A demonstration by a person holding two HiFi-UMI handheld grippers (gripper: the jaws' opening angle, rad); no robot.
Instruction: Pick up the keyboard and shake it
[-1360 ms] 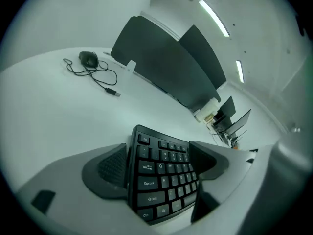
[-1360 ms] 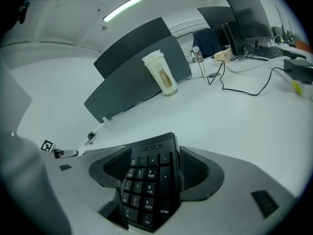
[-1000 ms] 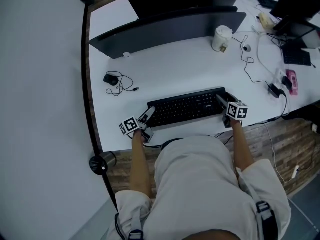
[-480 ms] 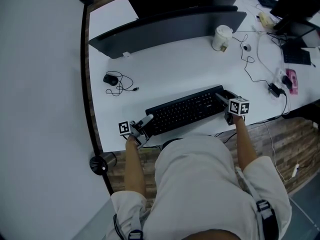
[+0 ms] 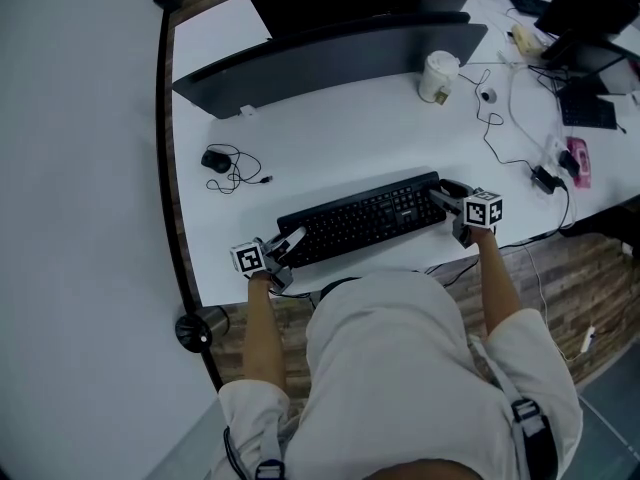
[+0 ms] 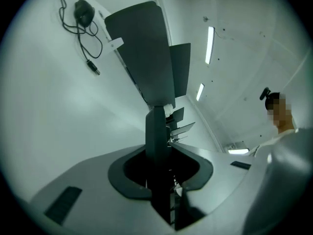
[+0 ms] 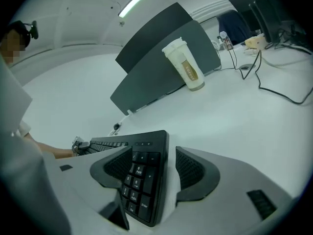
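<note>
A black keyboard (image 5: 360,220) lies slanted near the front edge of the white desk (image 5: 340,143). My left gripper (image 5: 281,249) is at its left end. In the left gripper view that end (image 6: 157,131) stands as a dark slab between the closing jaws, with no gap showing at either pad. My right gripper (image 5: 447,204) straddles the right end. In the right gripper view the number pad (image 7: 142,175) lies between the jaws. One pad overlaps the keys, and a pale gap separates the other pad (image 7: 193,173) from the keyboard's edge.
A wide dark monitor (image 5: 330,53) stands behind the keyboard, with a pale lidded cup (image 5: 437,76) to its right. A mouse with a coiled cable (image 5: 215,160) lies at the left. Cables and a pink item (image 5: 577,158) crowd the right side. The person's body is against the desk's front edge.
The left gripper has slid from the keyboard's front-left corner onto its left end, and its jaws have narrowed around it. The right gripper stays at the right end.
</note>
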